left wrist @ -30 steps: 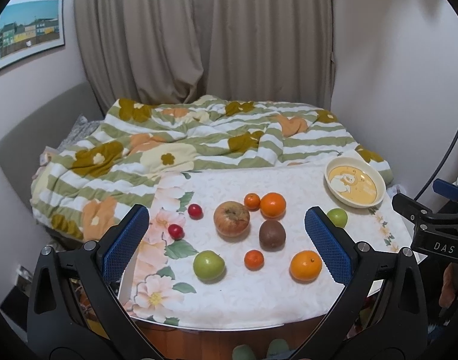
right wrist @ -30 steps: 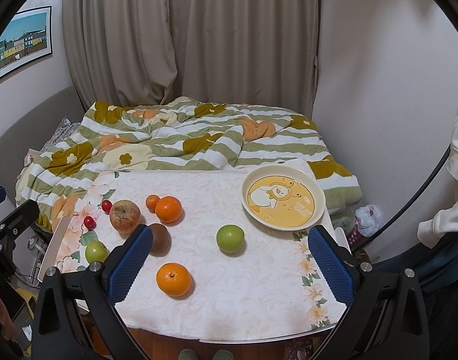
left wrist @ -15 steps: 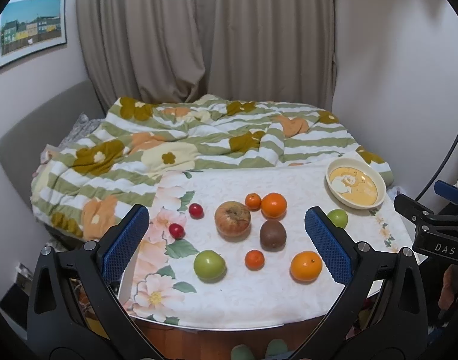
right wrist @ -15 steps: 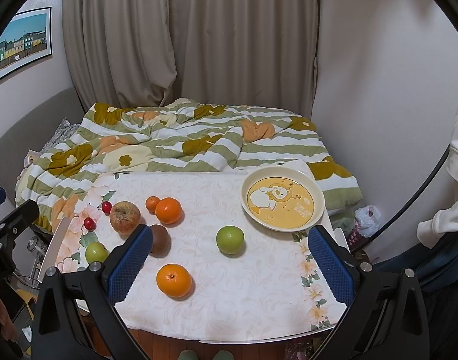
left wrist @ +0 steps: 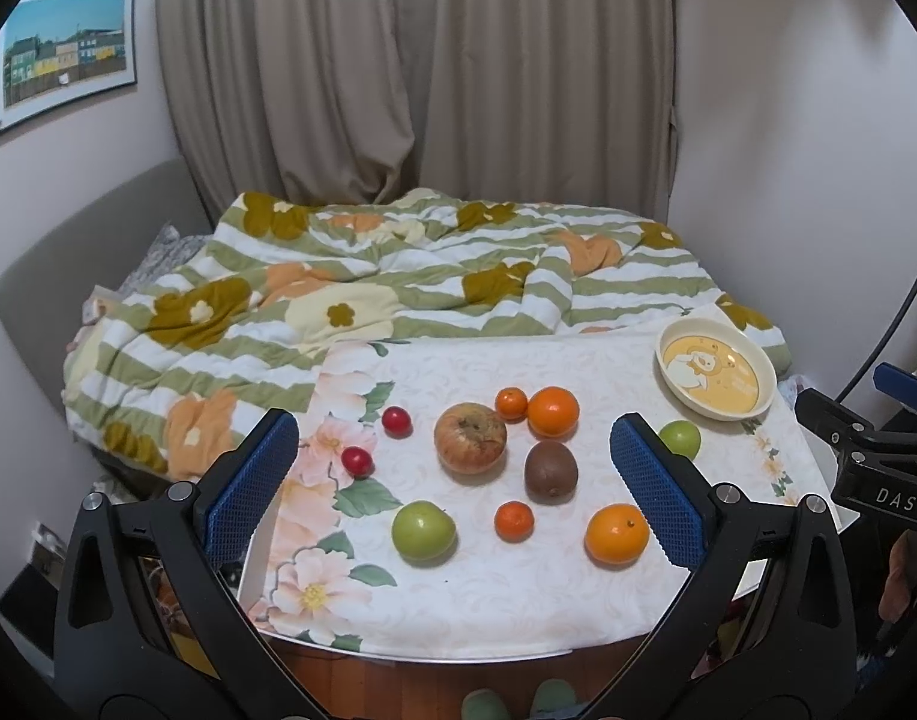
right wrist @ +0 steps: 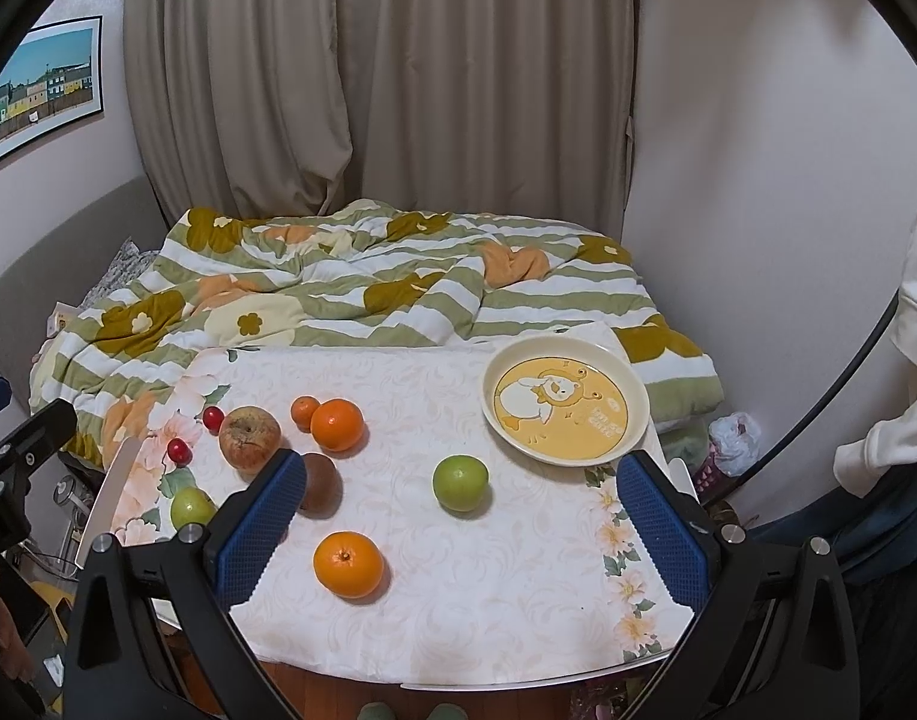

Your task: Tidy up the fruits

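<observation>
Fruits lie loose on the floral tablecloth [left wrist: 470, 600]: a big reddish apple [left wrist: 470, 437], a kiwi [left wrist: 551, 471], two oranges [left wrist: 553, 411] [left wrist: 616, 534], two small tangerines [left wrist: 511, 403] [left wrist: 514, 520], two cherry-red fruits [left wrist: 396, 421] [left wrist: 357, 460], and two green apples [left wrist: 423, 531] [right wrist: 460, 482]. A yellow duck plate [right wrist: 565, 401] stands empty at the back right. My left gripper [left wrist: 452, 492] is open and empty, above the table's front left. My right gripper [right wrist: 458, 525] is open and empty, above the front right.
A bed with a green-striped flowered duvet [left wrist: 398, 282] lies right behind the table. Curtains [left wrist: 422, 72] and walls close the back. The table's front edge [left wrist: 458, 654] is near me, with slippered feet [left wrist: 512, 705] below it.
Both views have drifted slightly; the fruits and plate have not moved. Both grippers stay open.
</observation>
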